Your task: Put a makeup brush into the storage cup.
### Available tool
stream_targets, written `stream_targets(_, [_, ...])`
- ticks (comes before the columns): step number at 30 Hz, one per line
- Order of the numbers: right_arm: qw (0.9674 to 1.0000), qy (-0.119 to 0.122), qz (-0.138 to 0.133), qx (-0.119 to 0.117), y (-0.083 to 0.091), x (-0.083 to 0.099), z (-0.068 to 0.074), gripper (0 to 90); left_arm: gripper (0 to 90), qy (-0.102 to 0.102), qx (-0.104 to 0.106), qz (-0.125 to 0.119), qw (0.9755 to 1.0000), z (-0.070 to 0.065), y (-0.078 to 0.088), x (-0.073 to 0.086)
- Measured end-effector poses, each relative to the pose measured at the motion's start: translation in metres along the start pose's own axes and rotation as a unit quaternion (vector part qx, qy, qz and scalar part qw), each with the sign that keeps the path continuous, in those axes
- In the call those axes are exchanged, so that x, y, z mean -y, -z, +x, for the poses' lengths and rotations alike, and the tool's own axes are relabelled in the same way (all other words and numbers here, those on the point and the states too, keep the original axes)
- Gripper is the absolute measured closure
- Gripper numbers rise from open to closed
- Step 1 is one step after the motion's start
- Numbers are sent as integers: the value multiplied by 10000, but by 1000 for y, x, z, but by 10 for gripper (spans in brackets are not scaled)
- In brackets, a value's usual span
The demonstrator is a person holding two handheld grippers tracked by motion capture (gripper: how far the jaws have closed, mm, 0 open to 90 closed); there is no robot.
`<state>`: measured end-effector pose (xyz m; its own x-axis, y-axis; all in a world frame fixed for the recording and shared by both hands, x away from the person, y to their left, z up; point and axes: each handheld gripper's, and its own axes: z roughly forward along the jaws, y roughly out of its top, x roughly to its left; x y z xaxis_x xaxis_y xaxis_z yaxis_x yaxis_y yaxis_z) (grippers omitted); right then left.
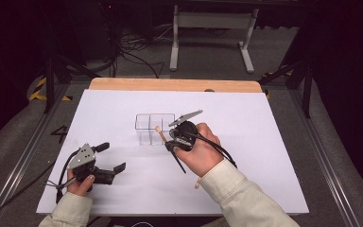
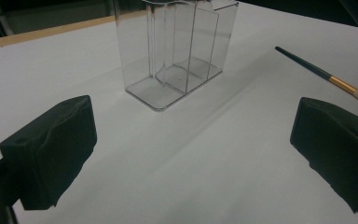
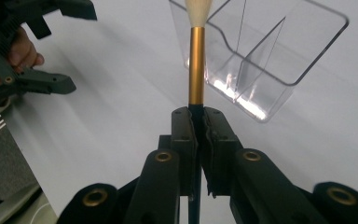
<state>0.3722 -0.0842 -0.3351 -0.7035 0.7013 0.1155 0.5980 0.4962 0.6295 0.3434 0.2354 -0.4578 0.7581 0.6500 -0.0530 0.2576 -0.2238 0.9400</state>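
Note:
A make-up brush [image 3: 196,60] with a dark handle, gold ferrule and cream bristles is clamped by its handle in my right gripper [image 3: 198,126], which is shut on it. Seen from above, the brush [image 1: 161,136] points its bristles toward the clear divided organizer [image 1: 153,124], with the right gripper [image 1: 170,142] just right of the box's near corner. The bristle tip lies over the organizer [image 3: 279,51] rim. My left gripper [image 1: 112,157] rests at the near left, open and holding nothing. Its own view shows wide-apart pads [image 2: 56,149], the organizer [image 2: 177,51] ahead and the brush [image 2: 326,77] at the right.
A white sheet [image 1: 246,142] covers the table, with a wooden edge [image 1: 175,84] at the far side. A small tan piece [image 1: 197,182] lies by the right sleeve. Cables and a white frame stand on the dark floor beyond.

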Motion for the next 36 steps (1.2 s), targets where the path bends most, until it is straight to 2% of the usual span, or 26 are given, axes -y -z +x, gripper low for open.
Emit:
stream_targets(4, [9993, 1, -363, -50, 6, 1, -2, 840, 10, -26, 9, 11, 10000, 0, 0, 0])
stream_targets(6, [9991, 21, -430, -31, 7, 2, -3, 839, 10, -1, 9, 6, 10000, 0, 0, 0])
stream_targets(11, [9963, 93, -856, -79, 12, 4, -5, 840, 10, 1, 14, -1, 10000, 0, -1, 0])
stream_targets(12, [9948, 107, -1010, -84, 13, 5, -5, 840, 10, 1, 4, 3, 10000, 0, -1, 0])
stream_targets(15, [9931, 142, -1163, -93, 15, 6, -6, 840, 10, 3, 8, 4, 10000, 0, -1, 0])
stream_targets(16, [9909, 139, -1336, -113, 16, 7, -7, 840, 10, 2, 6, 12, 10000, 0, 0, 0])
stream_targets(20, [9858, 171, -1664, -143, 18, 9, -9, 840, 10, -2, 10, 6, 10000, 0, -1, 0])
stream_targets(21, [9858, 171, -1664, -143, 18, 9, -9, 840, 10, -2, 10, 6, 10000, 0, -1, 0])
stream_targets(27, [9757, 344, -2157, -152, 21, 13, -14, 840, 10, -2, 11, 3, 10000, 0, -1, 0])
stream_targets(28, [9732, 389, -2263, -123, 21, 14, -15, 840, 10, -2, 13, 6, 10000, 0, -1, 0])
stream_targets(33, [9686, 430, -2447, -136, 21, 16, -18, 839, 10, -5, 17, 3, 10000, 0, -1, 0])
stream_targets(36, [9629, 484, -2653, -113, 23, 17, -19, 840, 10, -2, 18, 0, 10000, 0, -1, 0])
